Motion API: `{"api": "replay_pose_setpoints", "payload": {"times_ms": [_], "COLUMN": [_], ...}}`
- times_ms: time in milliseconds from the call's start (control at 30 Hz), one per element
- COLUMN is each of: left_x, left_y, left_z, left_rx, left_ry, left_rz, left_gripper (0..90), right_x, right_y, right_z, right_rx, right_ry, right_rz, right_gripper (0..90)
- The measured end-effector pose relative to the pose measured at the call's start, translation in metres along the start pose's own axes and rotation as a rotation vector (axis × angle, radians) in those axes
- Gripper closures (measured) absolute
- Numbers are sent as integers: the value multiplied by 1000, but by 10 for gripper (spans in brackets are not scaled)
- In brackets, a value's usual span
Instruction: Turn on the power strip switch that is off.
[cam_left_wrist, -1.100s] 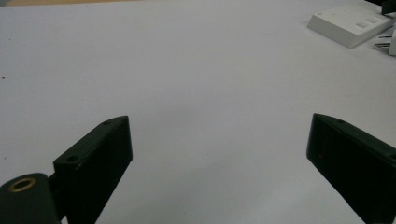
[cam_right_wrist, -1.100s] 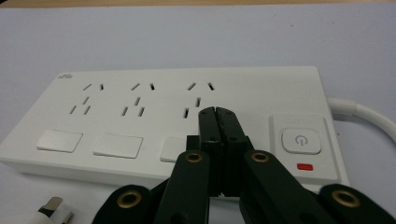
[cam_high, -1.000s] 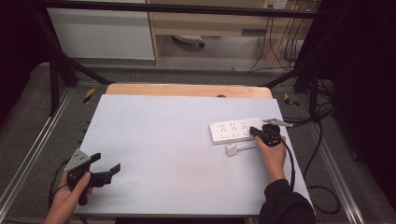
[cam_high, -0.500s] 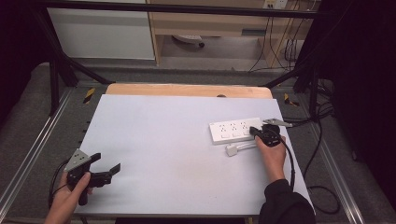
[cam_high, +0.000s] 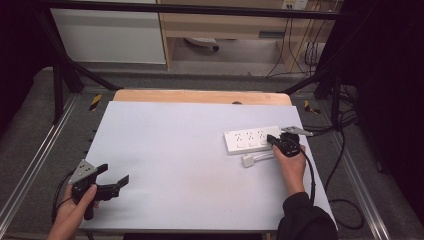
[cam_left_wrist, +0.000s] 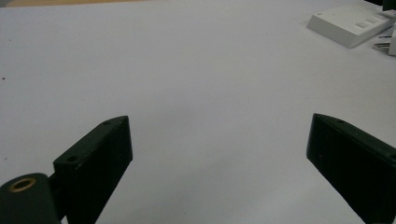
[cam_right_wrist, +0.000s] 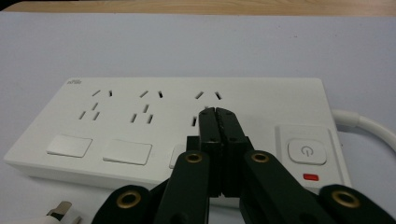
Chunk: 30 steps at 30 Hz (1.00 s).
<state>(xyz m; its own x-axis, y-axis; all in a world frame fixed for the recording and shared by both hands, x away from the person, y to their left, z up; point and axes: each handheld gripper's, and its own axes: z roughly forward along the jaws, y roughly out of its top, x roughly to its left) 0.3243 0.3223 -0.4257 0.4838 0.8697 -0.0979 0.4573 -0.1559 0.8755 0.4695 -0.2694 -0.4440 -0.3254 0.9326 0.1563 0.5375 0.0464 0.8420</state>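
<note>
We start with the broad pale lavender-grey bench (cam_high: 180, 165), whose far edge shows a strip of bare light wood (cam_high: 200, 96); grey carpet and metal rails run along both its sides.

Next in size is the flat white plastic power strip with three socket groups (cam_high: 250, 140), which lies on the right half of the bench, its long side running roughly left to right. In the right gripper view we see its three rocker switches along the near edge, a square power button with a small red mark below it (cam_right_wrist: 307, 153) at the right end, and a thick white cable (cam_right_wrist: 366, 125) leaving that end.

The right claw (cam_high: 271, 139) sits over the right end of the strip, held in the person's right hand (cam_high: 290, 167). Its two black jaws are clenched together with nothing between them (their tips rest on or just above the strip's face near the third socket group; we cannot tell which).

The left claw (cam_high: 116, 182) hangs over the near left corner of the bench, well apart from the strip, jaws spread wide and released, with bare bench between them.

Smallest is a white plug (cam_high: 248, 161), lying on the bench just in front of the strip, beside the right claw.
</note>
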Motion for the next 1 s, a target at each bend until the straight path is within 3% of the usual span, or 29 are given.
{"api": "replay_pose_setpoints", "payload": {"times_ms": [267,1000], "left_x": [0,0], "left_y": [0,0], "left_z": [0,1], "left_rx": [1,2], "left_ry": [0,-1], "left_rz": [0,-2], "left_gripper": [70,70], "right_x": [1,5], "right_y": [1,4], "right_z": [0,-4], "right_rx": [-4,-29], "right_ry": [3,13], "right_rz": [2,-9], "right_gripper": [900,790]}}
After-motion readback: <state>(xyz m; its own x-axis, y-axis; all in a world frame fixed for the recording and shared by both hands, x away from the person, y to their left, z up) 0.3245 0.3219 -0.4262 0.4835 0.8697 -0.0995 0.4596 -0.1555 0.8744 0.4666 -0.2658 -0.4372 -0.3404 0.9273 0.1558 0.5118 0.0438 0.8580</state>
